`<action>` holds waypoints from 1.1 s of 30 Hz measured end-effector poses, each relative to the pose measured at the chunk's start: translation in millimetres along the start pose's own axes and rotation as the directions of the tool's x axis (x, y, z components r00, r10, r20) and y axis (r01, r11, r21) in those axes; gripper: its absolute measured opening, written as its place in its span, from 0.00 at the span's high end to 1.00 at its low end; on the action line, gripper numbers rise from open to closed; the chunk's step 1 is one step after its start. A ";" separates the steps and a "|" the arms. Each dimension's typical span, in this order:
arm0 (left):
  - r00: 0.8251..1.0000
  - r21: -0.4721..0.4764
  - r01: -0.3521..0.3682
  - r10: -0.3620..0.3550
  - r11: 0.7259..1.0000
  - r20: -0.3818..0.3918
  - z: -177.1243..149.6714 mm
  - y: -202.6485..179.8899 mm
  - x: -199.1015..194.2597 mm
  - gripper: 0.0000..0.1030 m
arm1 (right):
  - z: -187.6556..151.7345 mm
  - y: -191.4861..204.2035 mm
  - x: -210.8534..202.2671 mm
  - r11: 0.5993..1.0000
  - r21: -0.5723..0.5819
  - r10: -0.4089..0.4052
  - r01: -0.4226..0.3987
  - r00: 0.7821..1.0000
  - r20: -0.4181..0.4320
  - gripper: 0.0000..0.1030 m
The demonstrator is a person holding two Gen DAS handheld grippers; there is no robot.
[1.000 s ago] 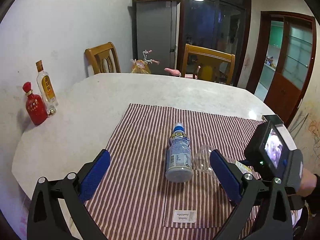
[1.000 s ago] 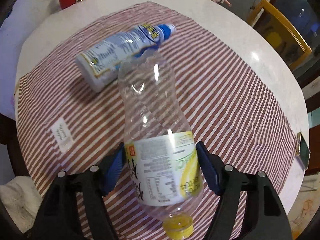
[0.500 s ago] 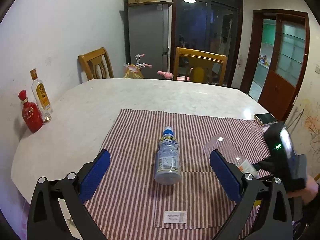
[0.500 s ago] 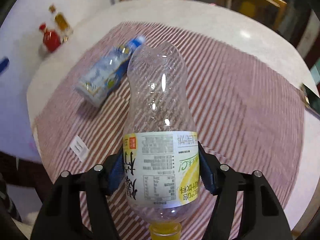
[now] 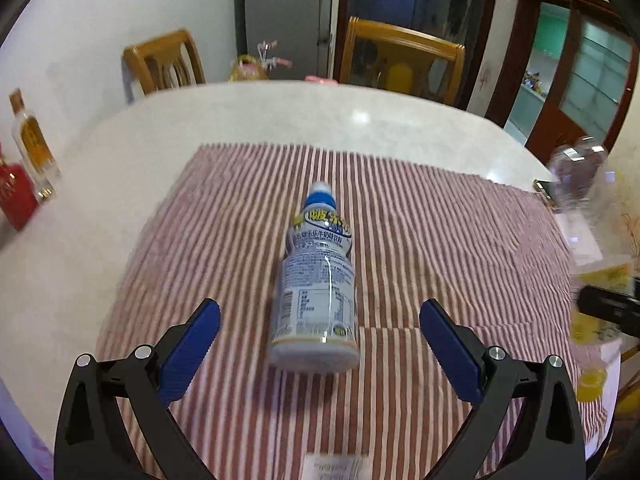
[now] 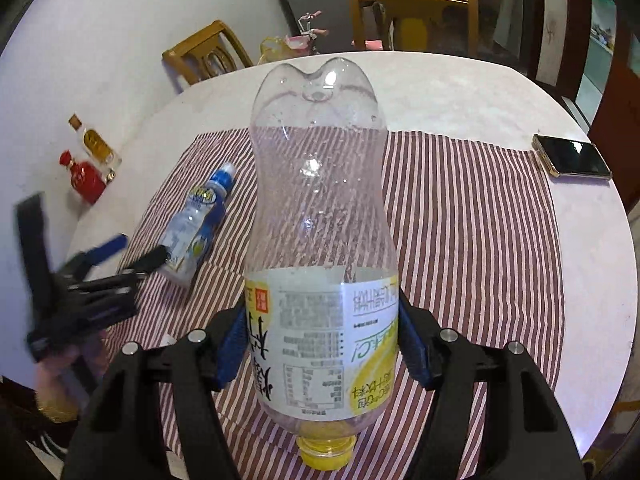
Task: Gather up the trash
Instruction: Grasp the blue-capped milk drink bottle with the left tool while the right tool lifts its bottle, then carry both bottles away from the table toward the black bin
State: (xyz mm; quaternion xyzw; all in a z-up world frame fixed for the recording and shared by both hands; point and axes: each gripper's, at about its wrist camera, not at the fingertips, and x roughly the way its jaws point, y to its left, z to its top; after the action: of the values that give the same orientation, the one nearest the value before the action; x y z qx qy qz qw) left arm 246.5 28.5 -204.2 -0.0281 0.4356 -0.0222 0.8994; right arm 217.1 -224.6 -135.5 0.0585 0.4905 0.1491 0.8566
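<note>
Clear bottle [image 6: 320, 216] clamped in right hand-held gripper [image 6: 322, 344]; left hand-held gripper [image 5: 316, 340], wide open, straddling milk-drink bottle [image 5: 318, 280], closing needed next.

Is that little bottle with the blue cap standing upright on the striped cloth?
No. The blue-capped bottle lies on its side on the striped cloth, its cap pointing away toward the far chairs.

Round pale table [image 6: 460, 92] with a striped cloth spread on it

A red-and-white striped cloth [image 6: 460, 220] covers the near part of the tabletop; a blue-capped white bottle [image 5: 318, 276] lies on its side on it. On the bare top, a phone [image 6: 571, 157] lies beside the cloth's far right corner, and a red bottle [image 6: 85, 174] and a clear amber-filled bottle [image 6: 96, 145] stand close together by the wall.
</note>
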 end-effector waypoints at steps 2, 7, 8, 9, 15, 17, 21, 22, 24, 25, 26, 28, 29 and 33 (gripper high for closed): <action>1.000 -0.008 0.004 -0.004 1.000 0.001 6.9 -1.0 13.4 0.06 | 2.2 -2.6 1.7 1.000 0.008 0.004 -0.004 1.000 0.003 0.38; 0.999 0.021 -0.023 0.024 1.000 -0.047 24.9 -9.4 48.9 0.06 | 7.5 -7.4 8.7 0.999 0.030 0.021 -0.021 1.000 0.003 0.38; 0.997 0.024 -0.033 0.034 0.999 -0.062 26.3 -9.5 53.3 0.06 | 7.5 -7.7 9.2 0.999 0.034 0.023 -0.024 1.000 0.004 0.38; 0.996 0.030 -0.042 0.044 0.999 -0.079 25.4 -9.7 57.8 0.06 | 8.2 -9.1 9.7 0.999 0.037 0.028 -0.028 1.000 0.005 0.38; 0.982 0.039 -0.049 0.056 0.998 -0.182 12.9 -4.3 84.4 0.20 | 11.7 -9.8 13.6 0.998 0.043 0.047 -0.048 0.999 0.008 0.38; 0.983 0.046 -0.061 0.068 0.997 -0.173 10.1 -2.9 87.4 0.39 | 11.0 -7.6 15.2 0.998 0.042 0.052 -0.052 0.999 0.009 0.38; 0.986 0.051 -0.055 0.062 0.997 -0.152 7.5 -2.5 81.6 0.47 | 10.7 -6.1 18.0 0.997 0.043 0.056 -0.056 0.998 0.008 0.38; 0.988 0.046 -0.049 0.055 0.998 -0.147 6.5 -1.4 78.3 0.47 | 10.9 -6.5 18.6 0.997 0.045 0.057 -0.057 0.998 0.008 0.38; 0.990 0.042 -0.046 0.051 0.998 -0.128 7.2 2.0 67.8 0.47 | 10.7 -5.9 19.0 0.997 0.050 0.058 -0.058 0.998 0.008 0.38; 0.991 0.042 -0.045 0.049 0.998 -0.120 7.4 1.8 62.7 0.47 | 10.8 -5.9 19.1 0.997 0.050 0.059 -0.059 0.998 0.008 0.38; 0.993 0.042 -0.041 0.046 0.998 -0.109 8.1 0.8 56.6 0.47 | 10.7 -5.3 19.2 0.997 0.051 0.059 -0.059 0.998 0.008 0.38; 0.996 0.044 -0.039 0.042 0.998 -0.073 10.1 -1.1 38.7 0.47 | 10.4 -3.7 19.7 0.997 0.052 0.061 -0.062 0.998 0.007 0.38; 0.997 0.046 -0.036 0.038 0.998 -0.060 12.1 -2.2 33.8 0.47 | 9.9 -2.2 19.8 0.997 0.053 0.063 -0.063 0.998 0.009 0.38; 1.000 0.046 -0.007 0.006 0.999 0.009 17.2 -8.1 -2.6 0.47 | 5.7 5.7 17.5 0.996 0.053 0.072 -0.072 0.997 0.013 0.38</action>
State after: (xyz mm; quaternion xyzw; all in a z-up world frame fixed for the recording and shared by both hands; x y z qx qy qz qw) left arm 258.2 21.1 -191.0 -0.0062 0.4312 -0.0292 0.9018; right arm 229.2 -213.4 -145.6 0.0996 0.4871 0.1664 0.8515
